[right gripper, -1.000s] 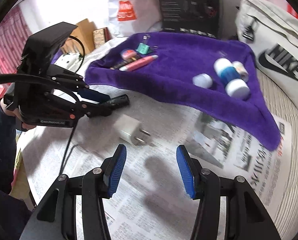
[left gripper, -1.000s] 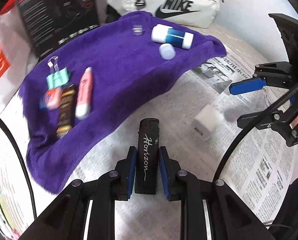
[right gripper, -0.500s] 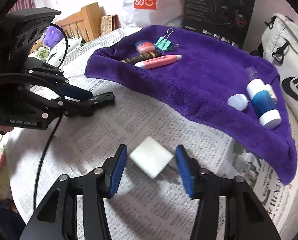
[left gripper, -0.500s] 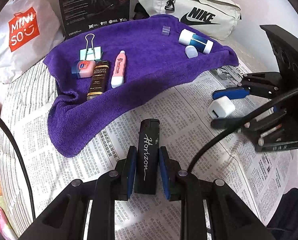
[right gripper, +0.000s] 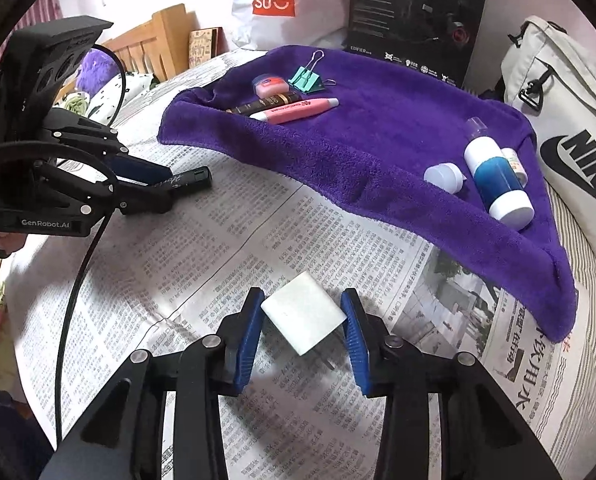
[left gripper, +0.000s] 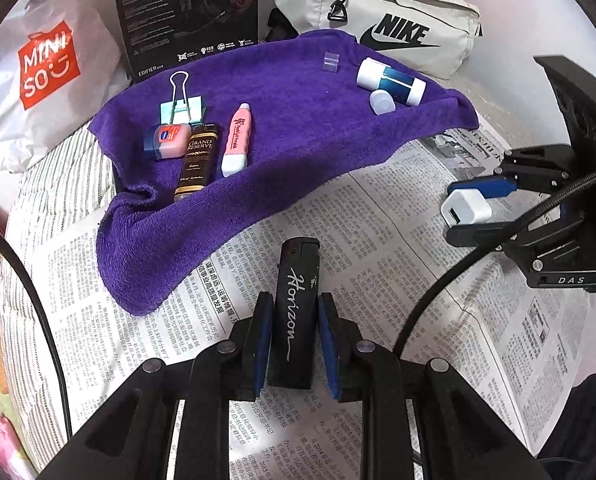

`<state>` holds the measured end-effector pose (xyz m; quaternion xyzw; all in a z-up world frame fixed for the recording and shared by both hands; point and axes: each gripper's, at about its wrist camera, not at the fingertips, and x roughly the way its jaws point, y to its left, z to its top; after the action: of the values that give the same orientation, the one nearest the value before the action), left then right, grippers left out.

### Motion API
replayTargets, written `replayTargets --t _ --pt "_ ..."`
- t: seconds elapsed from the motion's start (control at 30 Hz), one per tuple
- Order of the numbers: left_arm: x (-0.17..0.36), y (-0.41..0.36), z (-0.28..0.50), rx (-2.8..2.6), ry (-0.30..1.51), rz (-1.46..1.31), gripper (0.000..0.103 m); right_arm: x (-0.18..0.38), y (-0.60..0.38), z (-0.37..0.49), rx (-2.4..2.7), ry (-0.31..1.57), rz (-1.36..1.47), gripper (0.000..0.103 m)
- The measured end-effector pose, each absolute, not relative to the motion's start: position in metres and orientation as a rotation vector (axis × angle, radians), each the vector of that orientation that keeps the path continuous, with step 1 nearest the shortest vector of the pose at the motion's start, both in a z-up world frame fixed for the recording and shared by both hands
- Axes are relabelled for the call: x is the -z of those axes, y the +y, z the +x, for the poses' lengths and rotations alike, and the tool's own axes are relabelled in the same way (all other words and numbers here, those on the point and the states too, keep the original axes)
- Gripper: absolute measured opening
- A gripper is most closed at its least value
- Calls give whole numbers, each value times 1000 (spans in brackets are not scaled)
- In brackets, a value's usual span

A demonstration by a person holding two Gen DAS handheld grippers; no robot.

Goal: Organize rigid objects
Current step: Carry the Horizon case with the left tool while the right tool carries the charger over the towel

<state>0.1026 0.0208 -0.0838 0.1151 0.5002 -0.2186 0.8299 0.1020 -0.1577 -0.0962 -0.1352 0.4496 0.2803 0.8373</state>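
Spread newspaper [right gripper: 226, 248] covered the striped bed [left gripper: 50, 184], leaving a broad bare stretch of print between the two grippers. A crumpled purple terry towel [left gripper: 298, 128] lay across its far half, its near hem running diagonally and its right corner drooping over the paper. Behind the towel stood a white Miniso shopping bag [left gripper: 46, 80], a black headset box [left gripper: 186, 12] and a pale grey Nike pouch [left gripper: 378, 12], closing off the far edge.

On the towel's left sat a mint binder clip [left gripper: 182, 108], a small blue-and-pink jar [left gripper: 166, 140], a dark brown gold-lettered tube [left gripper: 196, 160] and a pink stick with a white cap [left gripper: 236, 140]. On its right lay a white-and-blue bottle [left gripper: 390, 80], a loose translucent cap [left gripper: 382, 102] and a small clear piece [left gripper: 330, 60].

The left gripper [left gripper: 296, 336] had its jaws nearly closed, pressed on a slim black lighter with white script [left gripper: 298, 300], above the newspaper near the towel's hem. The right gripper [right gripper: 304, 320] had its jaws closing around a white cube-shaped charger plug [right gripper: 302, 312], turned cornerwise, with both blue pads touching its corners.
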Motion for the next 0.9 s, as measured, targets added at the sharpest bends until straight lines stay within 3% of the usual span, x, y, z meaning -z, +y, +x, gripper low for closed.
replayTargets --t 0.6,0.9 --pt "68 29 107 421 1037 178 21 71 -197 122 -563 938 -162 39" --pt "84 31 106 394 1094 196 21 78 -195 122 -572 960 -174 39"
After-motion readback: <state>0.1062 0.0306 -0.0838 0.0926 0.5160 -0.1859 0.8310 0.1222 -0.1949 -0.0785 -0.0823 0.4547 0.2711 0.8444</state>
